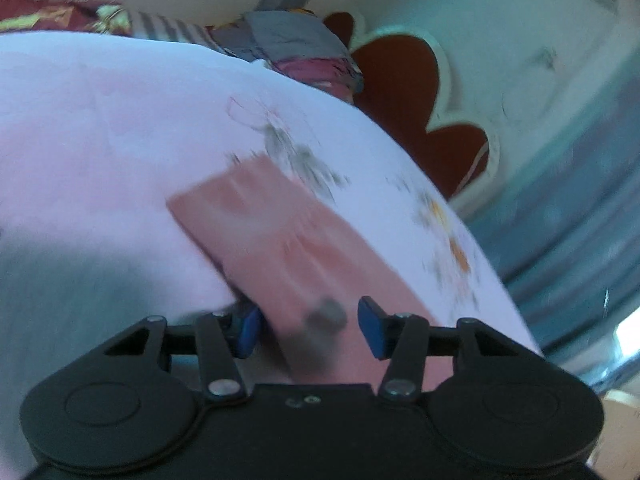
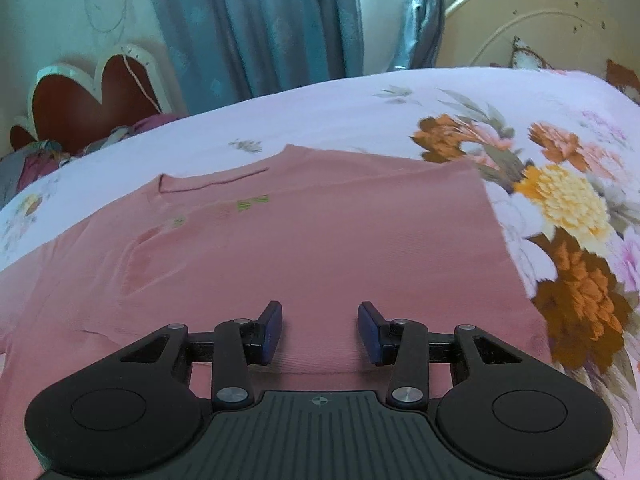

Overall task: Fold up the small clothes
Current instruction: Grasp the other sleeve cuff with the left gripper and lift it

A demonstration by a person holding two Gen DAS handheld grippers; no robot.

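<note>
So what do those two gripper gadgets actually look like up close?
Both are matte black plastic. The left gripper and right gripper each have two rounded lobes with a disc outline, hinged black link arms on silver pivot pins, and blue pads on the fingers. The right one's top plate is ribbed with a small crosshair mark. No cables, hands or sleeves show.

left gripper (image 1: 310,330) over pink garment (image 1: 280,232) on floral bedsheet (image 1: 100,120), blue pads apart, nothing pinched; frame motion-blurred; red scalloped headboard (image 1: 408,92) beyond, clothes pile (image 1: 288,48) at far edge
</note>
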